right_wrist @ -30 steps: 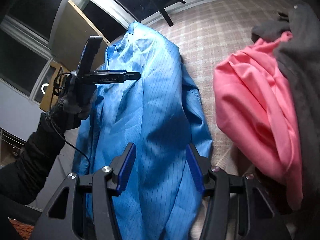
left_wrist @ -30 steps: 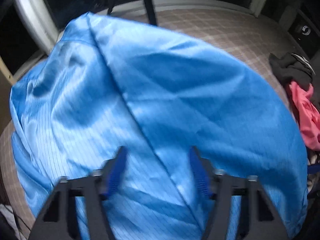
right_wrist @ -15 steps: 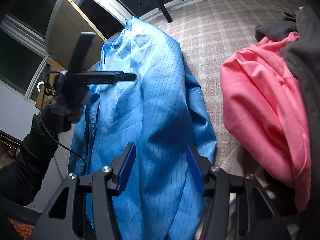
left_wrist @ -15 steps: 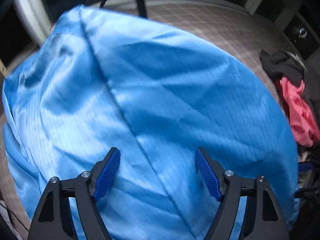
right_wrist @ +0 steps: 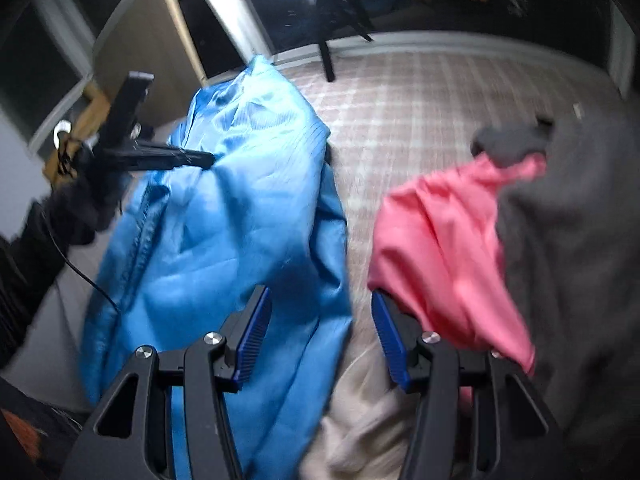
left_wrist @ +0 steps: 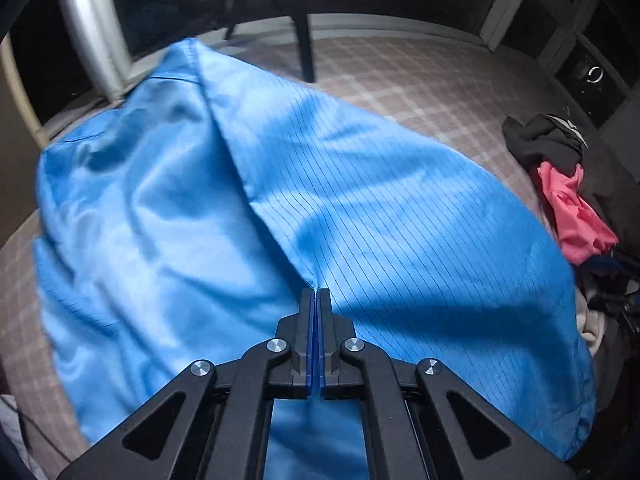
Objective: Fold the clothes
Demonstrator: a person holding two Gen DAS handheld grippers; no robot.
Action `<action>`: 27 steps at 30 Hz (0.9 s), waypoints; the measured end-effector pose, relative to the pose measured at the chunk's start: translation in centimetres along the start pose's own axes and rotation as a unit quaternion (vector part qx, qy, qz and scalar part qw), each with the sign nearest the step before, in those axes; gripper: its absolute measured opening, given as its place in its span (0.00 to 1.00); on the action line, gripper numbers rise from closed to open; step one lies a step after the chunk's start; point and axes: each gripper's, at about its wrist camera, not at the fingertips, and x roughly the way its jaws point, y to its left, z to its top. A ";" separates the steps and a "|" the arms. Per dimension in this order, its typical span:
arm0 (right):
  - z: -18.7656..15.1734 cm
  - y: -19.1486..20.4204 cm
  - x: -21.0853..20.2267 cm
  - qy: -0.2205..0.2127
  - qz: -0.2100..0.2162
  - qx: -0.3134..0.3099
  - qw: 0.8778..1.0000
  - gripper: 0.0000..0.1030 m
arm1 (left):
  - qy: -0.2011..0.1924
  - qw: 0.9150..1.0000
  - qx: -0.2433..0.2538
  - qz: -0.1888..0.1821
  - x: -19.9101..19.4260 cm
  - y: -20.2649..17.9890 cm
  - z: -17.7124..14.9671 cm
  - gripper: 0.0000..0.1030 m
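Note:
A shiny blue pinstriped garment (left_wrist: 360, 216) lies spread over the checked surface (left_wrist: 420, 84). My left gripper (left_wrist: 315, 292) is shut on a ridge of this blue cloth along its seam, and the fabric rises to the pinch. In the right wrist view the same blue garment (right_wrist: 240, 220) is pulled up where the left gripper (right_wrist: 208, 158) holds it, a gloved hand (right_wrist: 88, 196) behind it. My right gripper (right_wrist: 320, 308) hangs open over the garment's right edge, nothing between its fingers.
A pile of clothes sits to the right: a pink garment (right_wrist: 448, 248), a dark grey one (right_wrist: 568, 240) and a cream one (right_wrist: 360, 420) below. In the left wrist view the pile (left_wrist: 568, 200) lies at the right edge. A dark chair leg (left_wrist: 306, 48) stands behind.
My left gripper went from open to shut, pinching the blue garment at its seam and drawing it up. My right gripper shifted right toward the garment's edge and stayed open.

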 end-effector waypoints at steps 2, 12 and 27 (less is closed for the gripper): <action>1.2 0.0 1.0 0.003 -0.018 -0.024 1.000 0.50 | 0.004 1.000 -0.002 0.013 0.2 1.2 0.4 0.01; 4.9 2.6 6.9 0.043 0.004 -0.137 0.990 0.49 | 0.019 1.000 -0.001 0.006 0.9 2.0 0.2 0.04; 7.4 -6.0 4.5 -0.016 -0.065 0.089 0.994 0.18 | 0.032 0.999 0.019 -0.007 2.2 1.5 0.0 0.05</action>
